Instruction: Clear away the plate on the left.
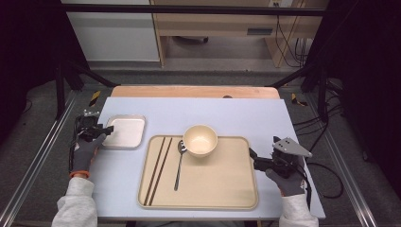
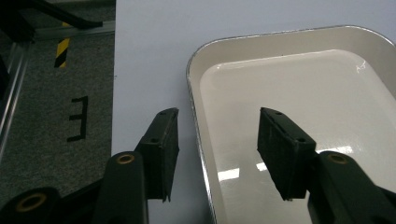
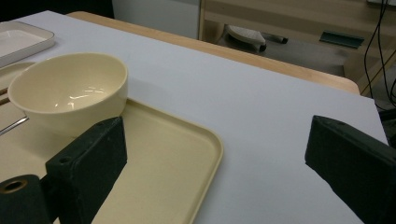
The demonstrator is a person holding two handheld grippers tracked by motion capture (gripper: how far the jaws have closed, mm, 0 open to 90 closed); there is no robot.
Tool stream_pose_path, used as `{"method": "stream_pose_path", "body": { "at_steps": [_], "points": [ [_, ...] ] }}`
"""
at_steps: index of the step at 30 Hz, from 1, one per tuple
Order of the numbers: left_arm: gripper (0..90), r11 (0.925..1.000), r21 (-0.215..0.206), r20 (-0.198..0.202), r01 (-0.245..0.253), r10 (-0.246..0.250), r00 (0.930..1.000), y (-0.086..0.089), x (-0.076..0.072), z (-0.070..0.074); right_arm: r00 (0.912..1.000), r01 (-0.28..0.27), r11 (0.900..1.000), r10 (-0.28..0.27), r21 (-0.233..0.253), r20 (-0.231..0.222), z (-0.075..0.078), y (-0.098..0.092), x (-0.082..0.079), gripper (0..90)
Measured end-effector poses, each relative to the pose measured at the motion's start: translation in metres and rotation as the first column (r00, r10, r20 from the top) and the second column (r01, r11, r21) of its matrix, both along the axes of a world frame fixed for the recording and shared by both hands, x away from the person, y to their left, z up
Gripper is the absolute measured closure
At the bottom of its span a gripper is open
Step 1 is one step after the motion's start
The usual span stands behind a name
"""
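Note:
A white rectangular dish (image 1: 124, 131) lies at the table's left. My left gripper (image 1: 108, 128) is open at its left rim; in the left gripper view (image 2: 217, 149) one jaw stands outside the dish (image 2: 299, 88) and the other over its inside. A beige tray (image 1: 213, 184) in the middle carries a cream bowl (image 1: 200, 140), a metal spoon (image 1: 179, 163) and dark chopsticks (image 1: 158, 168). My right gripper (image 1: 252, 154) is wide open at the tray's right edge, its jaws (image 3: 215, 158) straddling the tray (image 3: 159, 140) corner. The bowl (image 3: 70, 91) sits just beyond.
The pale grey tabletop (image 1: 236, 113) ends in a wooden strip (image 1: 194, 91) at the far edge. Dark metal frame rails (image 1: 45, 146) run along both sides, and cables (image 1: 326, 175) lie on the floor at the right. A wooden desk (image 1: 213, 23) stands beyond.

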State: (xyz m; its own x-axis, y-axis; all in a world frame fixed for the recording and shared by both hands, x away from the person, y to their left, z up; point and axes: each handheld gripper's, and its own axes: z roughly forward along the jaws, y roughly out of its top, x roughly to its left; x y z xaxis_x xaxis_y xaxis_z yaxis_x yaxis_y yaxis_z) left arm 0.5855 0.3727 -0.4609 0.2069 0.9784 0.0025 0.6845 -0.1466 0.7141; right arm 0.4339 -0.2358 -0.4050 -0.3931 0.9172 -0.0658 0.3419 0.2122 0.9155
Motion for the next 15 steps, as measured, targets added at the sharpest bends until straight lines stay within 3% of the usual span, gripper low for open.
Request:
{"method": "stream_pose_path", "body": {
  "at_steps": [3, 9, 13, 15],
  "points": [
    [52.9, 0.9999, 0.011, -0.015, -0.008, 0.009, 0.9999, -0.0003, 0.0021, -0.0039, 1.0, 0.003, 1.0, -0.003, 0.001, 0.001, -0.0005, -0.0008, 0.0002, 5.9],
    [60.4, 0.9998, -0.013, -0.037, -0.015, 0.015, 0.9992, 0.0013, 0.0032, -0.0061, 1.0, 0.003, 1.0, -0.003, 0.004, 0.0, -0.0001, -0.0011, -0.0002, 5.9],
    [65.5, 0.9981, -0.057, -0.056, -0.022, 0.019, 0.9983, 0.0034, 0.0037, -0.0066, 1.0, 0.002, 1.0, -0.002, -0.001, 0.0, -0.0006, -0.0005, 0.0001, 5.9],
    [67.8, 0.9979, -0.055, -0.062, -0.034, 0.031, 0.9976, 0.0025, 0.0035, -0.0057, 1.0, 0.002, 1.0, -0.002, 0.003, -0.001, -0.0004, 0.0, -0.0001, 5.9]
  ]
}}
